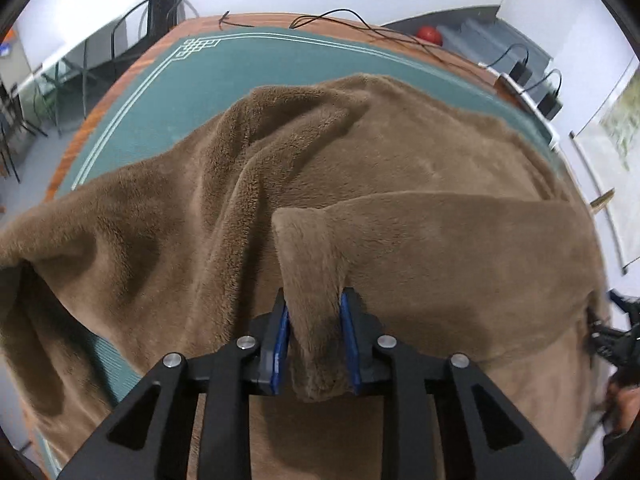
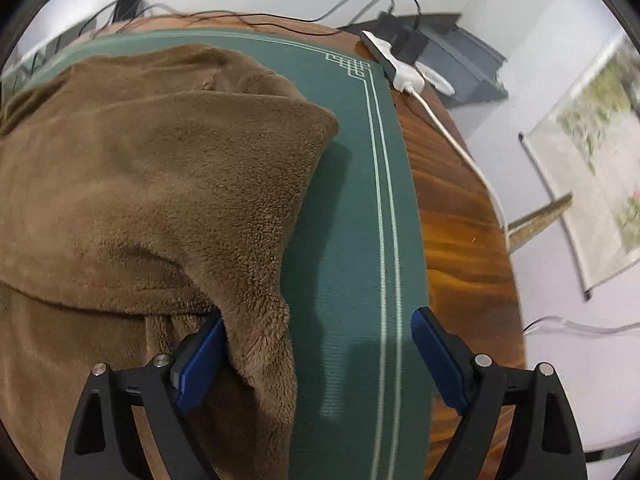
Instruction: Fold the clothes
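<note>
The brown plush fleece garment (image 1: pixel 360 168) lay spread over the dark green mat with pale border lines (image 1: pixel 192 76), which covered the reddish wooden desk (image 2: pixel 452 208). The mat probably gave the cloth a clean, flat bed for folding. One flap had been turned over onto the body of the garment, so its edge ran across the middle in the left wrist view, and that suggested a fold partly laid.

The left gripper (image 1: pixel 314 344) had a bunched corner of that flap between its blue pads. Its jaws stood narrow, and the cloth filled the gap between them and touched both pads. No clear pinch showed, so whether they gripped it or were letting it go could not be told. The corner sat low over the garment, likely where the fold was meant to land.

The right gripper (image 2: pixel 320 356) pointed down at the garment's right border, its jaws wide and holding nothing. One pad touched the hanging fleece edge; the other stood apart over bare mat. That straddle suited either a fresh grasp or a release there.

A white power strip (image 2: pixel 394 66) and black cables (image 1: pixel 360 24) lay at the desk's far rim, well apart from the cloth.
</note>
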A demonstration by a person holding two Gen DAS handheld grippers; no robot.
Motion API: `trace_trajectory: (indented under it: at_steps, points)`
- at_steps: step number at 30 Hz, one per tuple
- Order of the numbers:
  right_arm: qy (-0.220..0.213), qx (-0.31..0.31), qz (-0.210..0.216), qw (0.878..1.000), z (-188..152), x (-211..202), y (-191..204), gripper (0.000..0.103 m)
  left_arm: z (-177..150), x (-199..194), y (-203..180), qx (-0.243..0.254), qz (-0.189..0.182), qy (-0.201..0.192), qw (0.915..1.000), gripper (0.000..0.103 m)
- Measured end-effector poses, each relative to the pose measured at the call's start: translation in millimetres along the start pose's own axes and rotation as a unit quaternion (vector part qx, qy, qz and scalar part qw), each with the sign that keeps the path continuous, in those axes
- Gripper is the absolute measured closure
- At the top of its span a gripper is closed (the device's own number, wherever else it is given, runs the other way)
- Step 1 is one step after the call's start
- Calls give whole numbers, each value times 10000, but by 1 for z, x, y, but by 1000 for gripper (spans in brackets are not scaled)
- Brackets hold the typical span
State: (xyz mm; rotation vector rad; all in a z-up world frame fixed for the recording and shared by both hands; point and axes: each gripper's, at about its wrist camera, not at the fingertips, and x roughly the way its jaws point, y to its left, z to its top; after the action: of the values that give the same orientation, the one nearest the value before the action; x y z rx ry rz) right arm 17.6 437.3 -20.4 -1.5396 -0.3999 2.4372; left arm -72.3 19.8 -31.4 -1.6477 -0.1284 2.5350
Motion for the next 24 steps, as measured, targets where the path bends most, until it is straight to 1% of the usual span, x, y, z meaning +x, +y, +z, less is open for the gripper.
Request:
trace_trajectory:
  at_steps: [2, 3, 4, 5, 6, 10, 13, 15, 17, 21, 24]
  points:
    - [-35, -67, -48, 10000, -1, -6, 1, 13, 0, -3, 5, -81, 5, -10, 10000, 65]
    - [-83, 0, 27, 10000, -2, -12, -1, 13, -1, -6, 8, -145, 2, -30, 9999, 57]
    - [-138, 68, 104, 9998, -3, -18, -3, 13, -2, -10, 12, -206, 2, -57, 9998, 52]
    - [-244, 158, 224, 9993, -2, -27, -6, 13, -3, -14, 16, -275, 6, -89, 9996, 43]
    - [-383, 262, 371, 9982, -2, -37, -9, 13, -4, -18, 20, -351, 14, -125, 9993, 39]
    - [-882, 427, 920, 9909, 11, -69, -8, 13, -5, -32, 21, -510, 14, -303, 9982, 38]
    - [-1009, 299, 1364, 9850, 26, -76, 7, 12, -3, -45, 12, -520, 12, -537, 9972, 38]
    - [-1002, 101, 1613, 9818, 33, -68, 23, 12, -1, -53, 5, -522, -14, -682, 9963, 38]
    - [-929, -46, 1669, 9816, 35, -57, 33, 12, -1, -51, -3, -463, -196, -701, 9963, 38]
    - [-595, -87, 1731, 9831, 35, -36, 48, 12, -3, -27, -23, -244, -321, -487, 9980, 38]
    - [-391, -73, 1723, 9842, 35, -19, 49, 12, -4, -8, -28, -184, -236, -275, 9992, 38]
